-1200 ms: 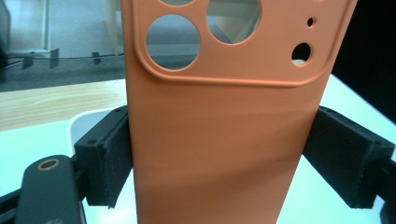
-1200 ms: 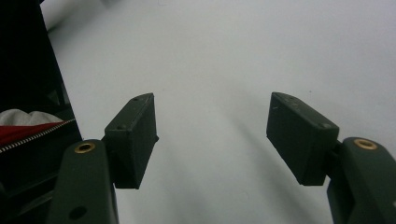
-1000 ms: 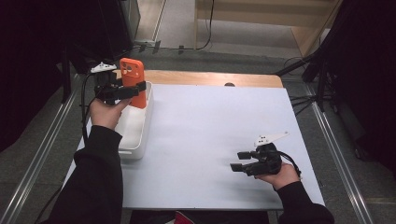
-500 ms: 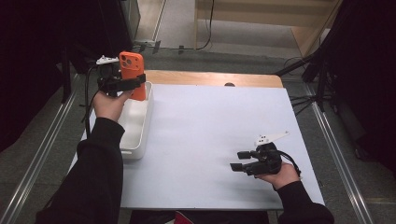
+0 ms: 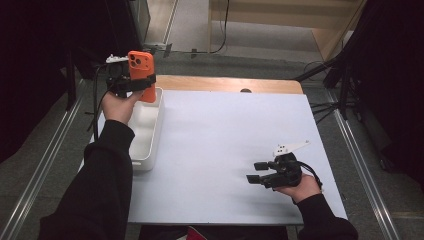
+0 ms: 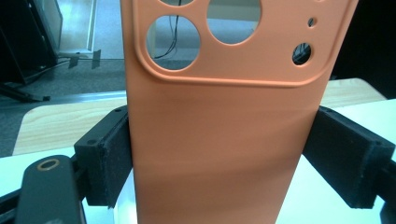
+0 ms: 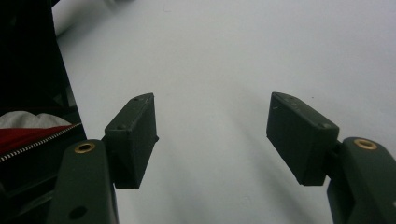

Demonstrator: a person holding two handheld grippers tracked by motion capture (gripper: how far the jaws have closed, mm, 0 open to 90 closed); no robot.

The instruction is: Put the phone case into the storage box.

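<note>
Orange phone case [image 5: 140, 71] stands upright, clamped by its 2 long edges between the pads of the left gripper [image 5: 131, 84] — held in the air above the far end of the white bin [image 5: 146, 131]. Well right of the bin, the right gripper [image 5: 258, 176] rests low over the white table [image 5: 220, 135], jaws apart and gripping nothing.

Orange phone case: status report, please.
Left gripper shut on orange phone case, upright above white bin. Right gripper open, empty. Nothing obstructing.
</note>
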